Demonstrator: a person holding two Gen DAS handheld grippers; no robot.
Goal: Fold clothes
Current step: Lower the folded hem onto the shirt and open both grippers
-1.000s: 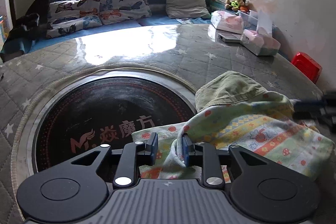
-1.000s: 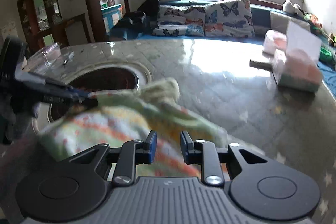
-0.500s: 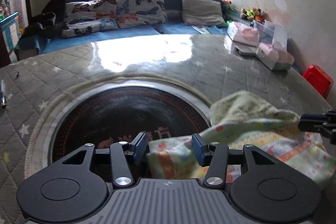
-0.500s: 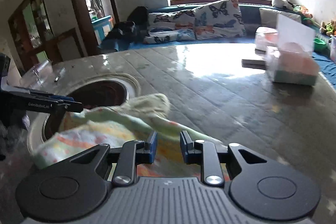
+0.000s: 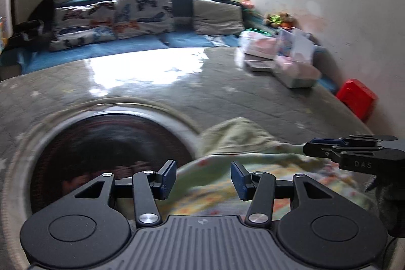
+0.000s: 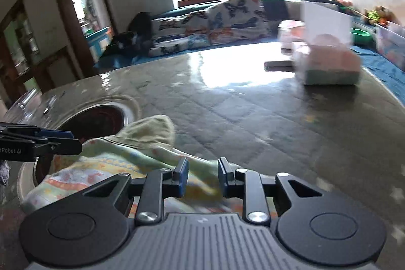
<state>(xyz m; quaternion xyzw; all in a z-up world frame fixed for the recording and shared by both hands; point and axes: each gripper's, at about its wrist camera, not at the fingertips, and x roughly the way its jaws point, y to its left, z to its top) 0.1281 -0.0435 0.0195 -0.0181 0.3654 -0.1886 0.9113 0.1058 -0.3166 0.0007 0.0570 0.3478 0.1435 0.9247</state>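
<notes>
- Looking along the left gripper (image 5: 203, 177): its jaws stand wide and have just been opening, so the patterned garment (image 5: 255, 143) it pinched a second ago lies loose between them, half on the bench (image 5: 177, 92), half over the round dark hotplate (image 5: 108, 143). That freed edge may slump and undo the fold.
- Right view: right gripper (image 6: 203, 177) is narrow, seemingly pinching cloth (blur hides contact); pulling alone could drag the garment (image 6: 141, 141).

black left gripper (image 5: 203, 177), blue pads (image 5: 169, 177), silver screws
</notes>
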